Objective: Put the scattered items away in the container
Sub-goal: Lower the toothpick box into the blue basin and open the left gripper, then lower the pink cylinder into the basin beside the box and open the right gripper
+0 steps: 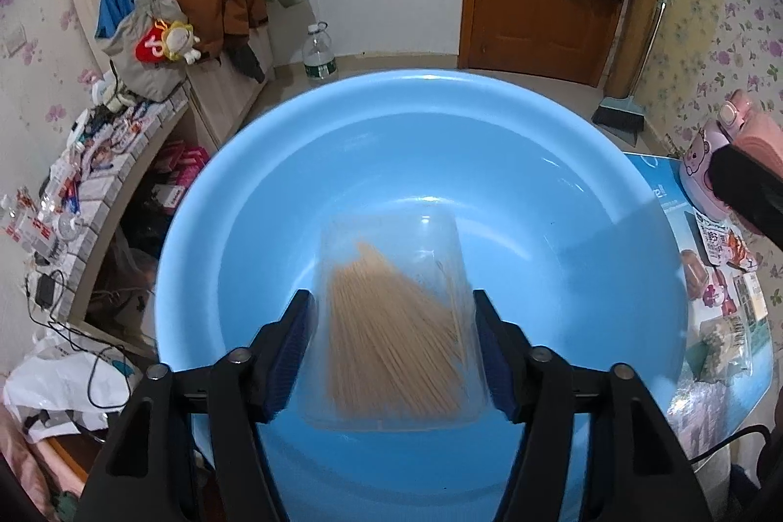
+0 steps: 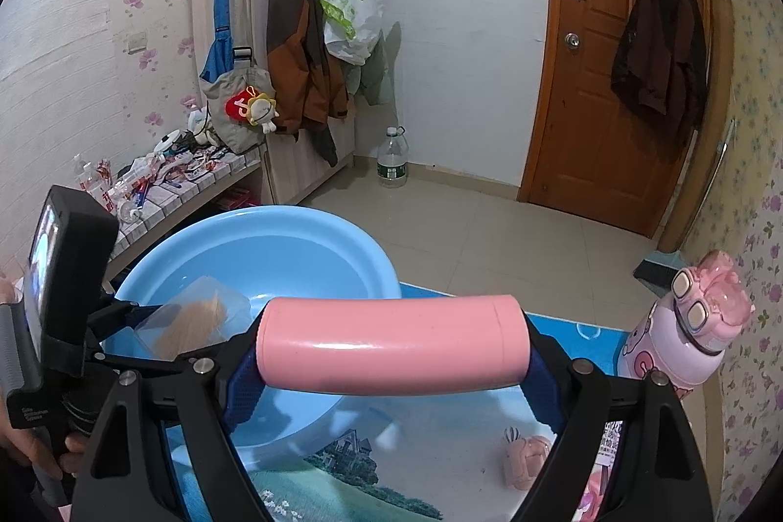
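We see left tongs [image 1: 394,316] wide apart over the blue basin [image 1: 563,160], clear toothpick box [image 1: 391,326] between them; right tongs [image 2: 391,363] clamp a pink case [image 2: 391,346].

My right gripper [image 2: 394,358] clamps a pink cylinder [image 2: 391,343] crosswise, beside the blue basin [image 2: 342,238] holding a toothpick box [image 2: 195,321].

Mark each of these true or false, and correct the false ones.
1. The right gripper holds a pink cylindrical case crosswise. True.
2. The clear box of wooden sticks is over the floor. False: it is over the blue basin.
3. The pink bottle lies inside the basin. False: it stands on the table beside it.
4. The left gripper has the clear box between its fingers. True.
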